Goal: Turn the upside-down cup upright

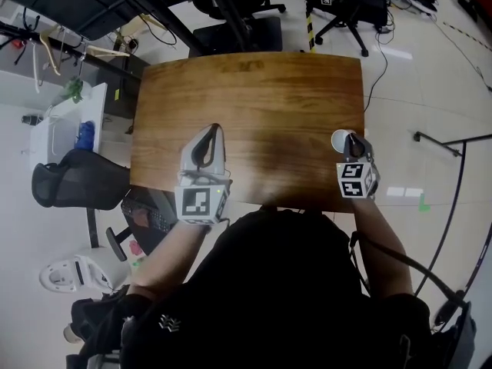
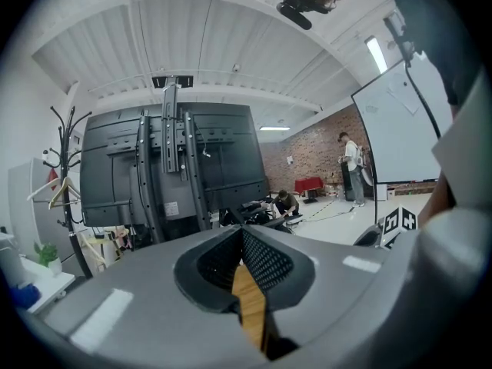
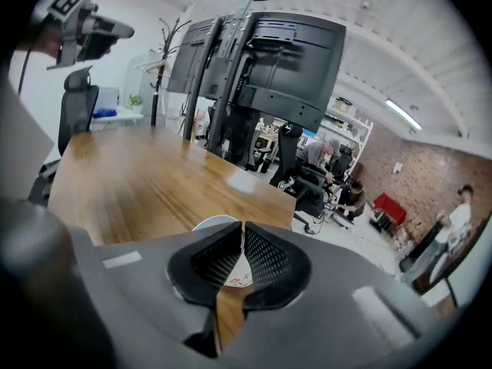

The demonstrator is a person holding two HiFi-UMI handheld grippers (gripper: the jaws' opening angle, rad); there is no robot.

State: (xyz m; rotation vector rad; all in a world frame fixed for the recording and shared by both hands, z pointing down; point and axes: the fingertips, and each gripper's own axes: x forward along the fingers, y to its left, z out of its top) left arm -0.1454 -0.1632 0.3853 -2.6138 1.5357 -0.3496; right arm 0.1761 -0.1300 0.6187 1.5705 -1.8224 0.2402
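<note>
A white paper cup (image 1: 340, 139) sits near the right front corner of the wooden table (image 1: 261, 91). My right gripper (image 1: 350, 141) reaches it from the near side. In the right gripper view the cup's (image 3: 209, 223) rim curves just past the dark pads, and its white wall with red print shows between them. The right gripper (image 3: 241, 229) is shut on that thin wall. Which way up the cup stands I cannot tell. My left gripper (image 1: 209, 131) hovers over the table's left front part, shut and holding nothing. Its jaws meet in the left gripper view (image 2: 243, 234).
A black office chair (image 1: 77, 183) and a white side table (image 1: 65, 121) stand left of the table. More chairs (image 1: 238, 29) crowd the far edge. A black stand's legs (image 1: 453, 141) lie on the floor to the right. A large black screen rack (image 3: 269, 60) rises beyond the table.
</note>
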